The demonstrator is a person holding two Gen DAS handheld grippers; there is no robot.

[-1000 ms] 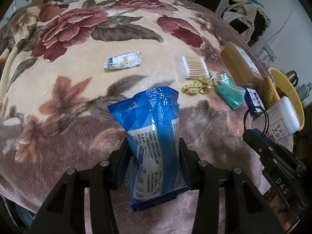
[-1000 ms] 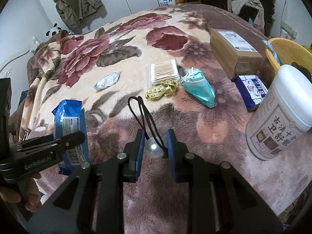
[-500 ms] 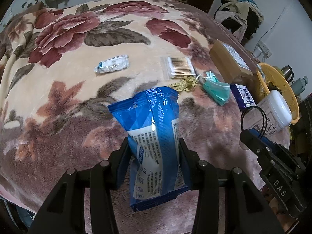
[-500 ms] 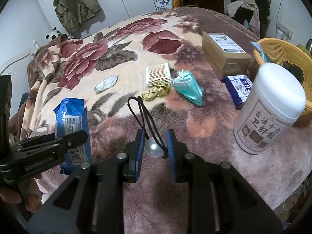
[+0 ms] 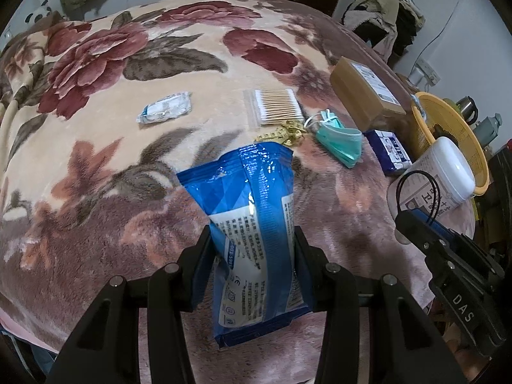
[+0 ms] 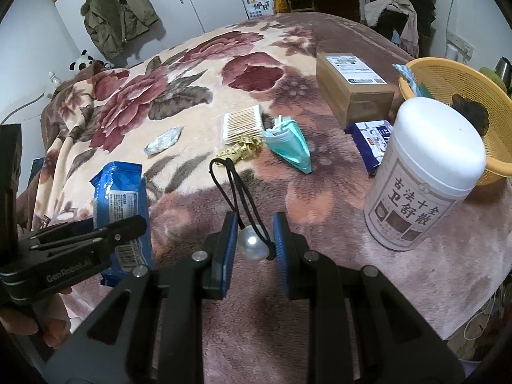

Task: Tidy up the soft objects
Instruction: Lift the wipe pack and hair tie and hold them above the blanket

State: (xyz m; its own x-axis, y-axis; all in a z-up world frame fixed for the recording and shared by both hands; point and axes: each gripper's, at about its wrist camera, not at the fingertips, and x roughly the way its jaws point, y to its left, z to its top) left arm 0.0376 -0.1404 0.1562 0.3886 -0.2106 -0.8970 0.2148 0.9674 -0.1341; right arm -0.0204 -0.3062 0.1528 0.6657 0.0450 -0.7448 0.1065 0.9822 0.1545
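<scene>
My left gripper (image 5: 252,240) is shut on a blue wet-wipe pack (image 5: 252,211), held above the flowered blanket (image 5: 96,166); the pack (image 6: 121,192) and that gripper (image 6: 96,240) also show at the left of the right wrist view. My right gripper (image 6: 254,236) is shut on a pearl hair tie (image 6: 251,246), its black elastic loop (image 6: 230,179) standing up; that gripper (image 5: 412,224) appears at the right of the left wrist view. On the blanket lie a green face mask (image 6: 291,144), a small white packet (image 5: 164,112), cotton swabs (image 5: 276,107) and a yellow tape measure (image 5: 283,132).
A white canister (image 6: 425,172) stands at the right, beside a yellow basket (image 6: 499,166) with dark items inside. A cardboard box (image 6: 352,86) and a blue tissue pack (image 6: 371,140) lie near it. A hand (image 6: 28,323) holds the left gripper. Wardrobe and coat stand beyond the bed.
Both grippers drew back a little from the bed while keeping their grips, so the items on the blanket look slightly farther away. Nothing on the blanket moved.
</scene>
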